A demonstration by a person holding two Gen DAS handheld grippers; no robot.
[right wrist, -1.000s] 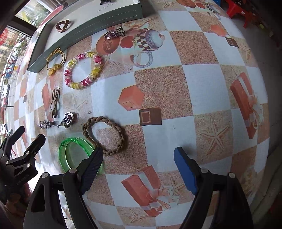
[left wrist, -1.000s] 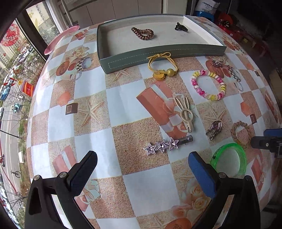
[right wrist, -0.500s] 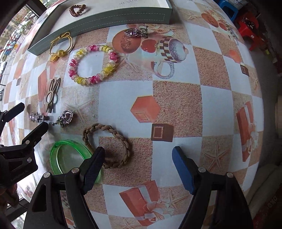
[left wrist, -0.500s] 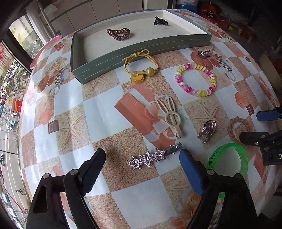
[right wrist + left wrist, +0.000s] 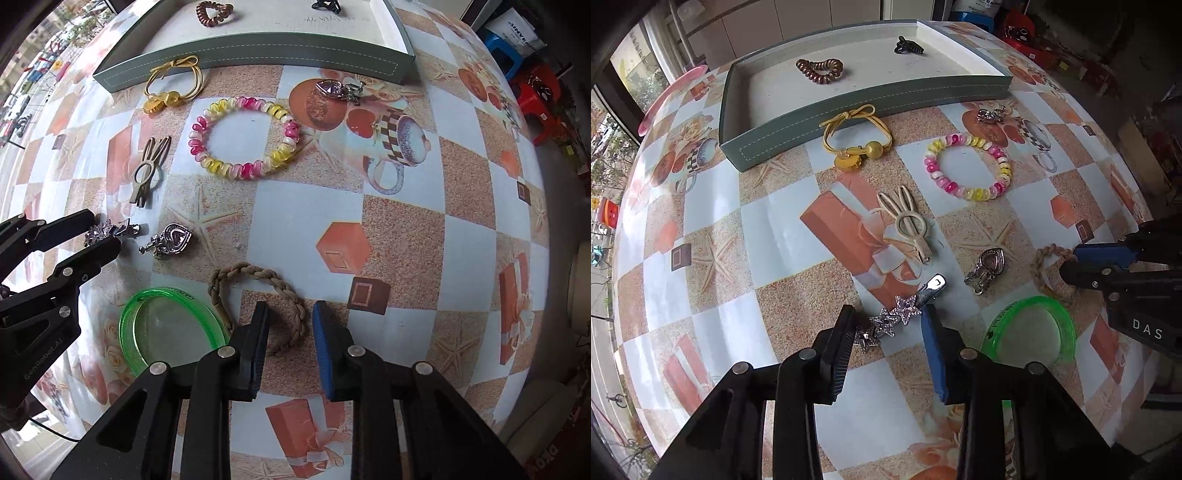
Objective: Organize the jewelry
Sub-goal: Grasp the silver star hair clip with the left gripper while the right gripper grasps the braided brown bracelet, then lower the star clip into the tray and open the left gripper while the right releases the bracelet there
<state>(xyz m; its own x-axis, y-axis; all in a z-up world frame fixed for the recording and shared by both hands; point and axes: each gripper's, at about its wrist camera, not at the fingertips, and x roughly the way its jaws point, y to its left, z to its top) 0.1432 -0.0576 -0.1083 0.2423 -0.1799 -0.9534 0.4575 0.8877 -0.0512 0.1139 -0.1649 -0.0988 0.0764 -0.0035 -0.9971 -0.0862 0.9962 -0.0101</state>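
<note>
Left gripper (image 5: 888,328) astride glittery star clip (image 5: 890,321); right gripper (image 5: 290,332) astride braided bracelet (image 5: 291,295).

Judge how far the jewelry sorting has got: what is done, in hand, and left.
Done: a brown coil tie and a black claw clip lie in the tray. In hand: the left gripper straddles the star clip; the right gripper straddles the braided bracelet. Left: seven more pieces outside the tray.

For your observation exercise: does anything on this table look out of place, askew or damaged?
Nothing looks damaged. The yellow hair tie is slightly askew, its bow propped against the outer wall of the tray rather than lying flat. The other pieces lie loose on the tablecloth.
</note>
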